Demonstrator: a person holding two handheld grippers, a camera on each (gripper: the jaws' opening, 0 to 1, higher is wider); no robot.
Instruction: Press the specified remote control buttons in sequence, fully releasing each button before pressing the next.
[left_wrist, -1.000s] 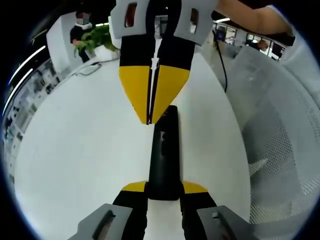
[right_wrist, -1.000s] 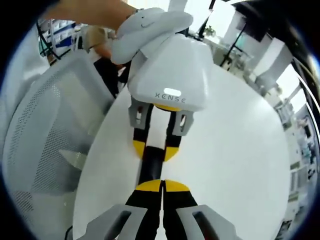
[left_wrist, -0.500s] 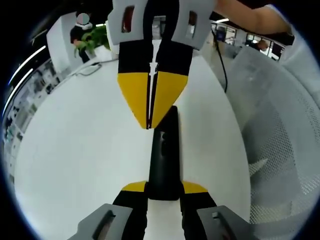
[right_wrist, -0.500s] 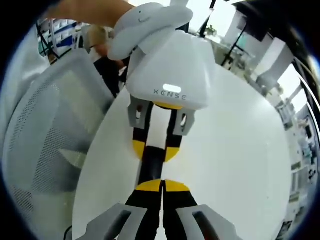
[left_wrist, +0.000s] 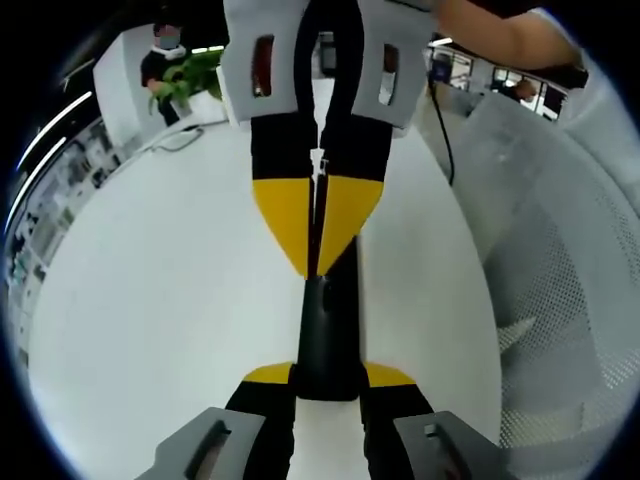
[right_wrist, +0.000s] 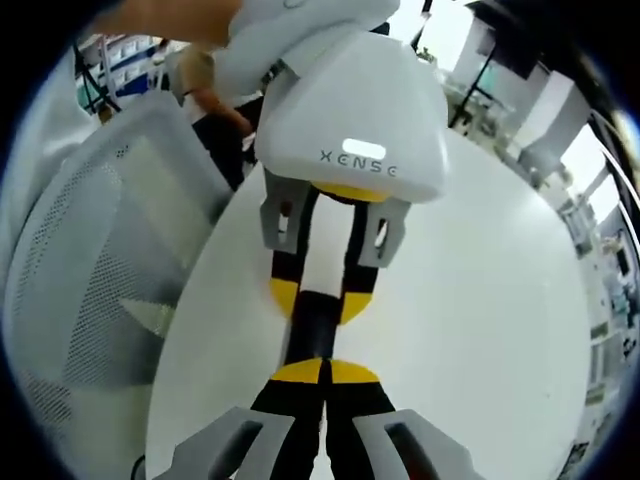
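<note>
Hand-held gripper, right (left_wrist: 317, 268), jaws closed, is pressing the remote control (left_wrist: 328, 335) clamped by the left hand-held gripper (left_wrist: 328, 378); sequence progress unclear.

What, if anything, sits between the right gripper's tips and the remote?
Nothing visible. In the left gripper view, the right gripper has its jaws shut and its tips directly over the remote, which the left gripper clamps at its near end. Whether the tips touch a button cannot be told.
</note>
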